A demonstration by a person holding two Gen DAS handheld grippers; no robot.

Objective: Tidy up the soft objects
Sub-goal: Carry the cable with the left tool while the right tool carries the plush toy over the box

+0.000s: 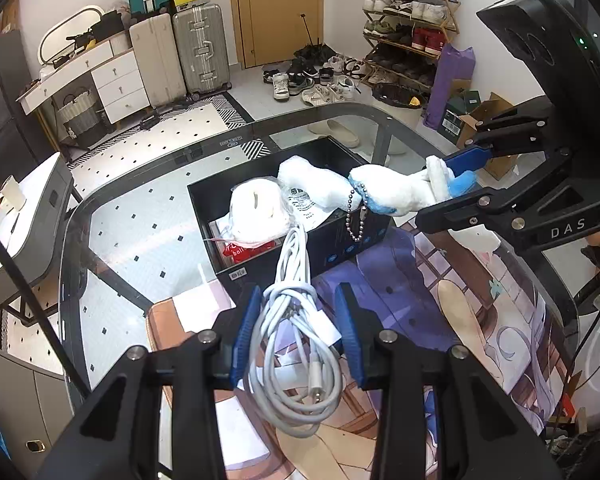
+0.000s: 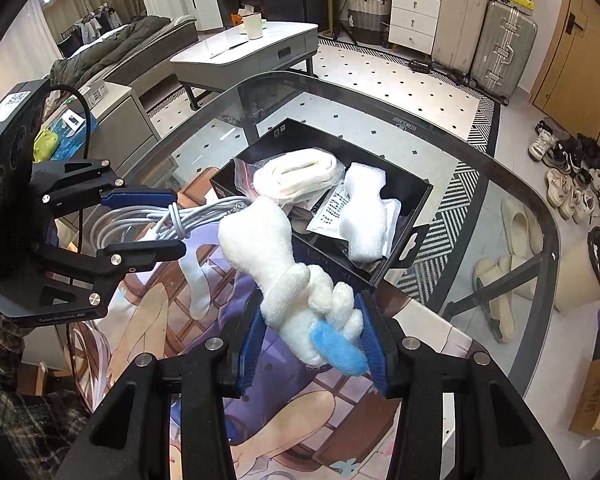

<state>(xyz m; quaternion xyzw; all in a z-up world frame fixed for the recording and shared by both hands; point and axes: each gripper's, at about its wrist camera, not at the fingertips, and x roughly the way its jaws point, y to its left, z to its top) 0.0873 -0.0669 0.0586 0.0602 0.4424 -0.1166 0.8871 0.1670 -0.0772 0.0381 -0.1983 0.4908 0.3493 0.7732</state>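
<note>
My left gripper (image 1: 296, 300) is shut on a coiled white cable (image 1: 296, 356), held above the printed mat beside the black box (image 1: 364, 232). It shows in the right wrist view (image 2: 172, 220) with the cable (image 2: 140, 220). My right gripper (image 2: 312, 332) is shut on a white and blue plush toy (image 2: 272, 252), held over the near edge of the black box (image 2: 400, 256). The toy (image 1: 392, 192) with its bead chain shows in the left wrist view, in the right gripper (image 1: 460, 176). In the box lie a bagged white roll (image 2: 296, 176) and a white cloth (image 2: 364, 216).
The box stands on a glass table (image 1: 140, 184) with a printed anime mat (image 2: 292, 420) under the grippers. Around it are a grey side table (image 2: 240, 60), suitcases (image 1: 180, 56), a shoe rack (image 1: 412, 28) and slippers (image 2: 496, 280) on the floor.
</note>
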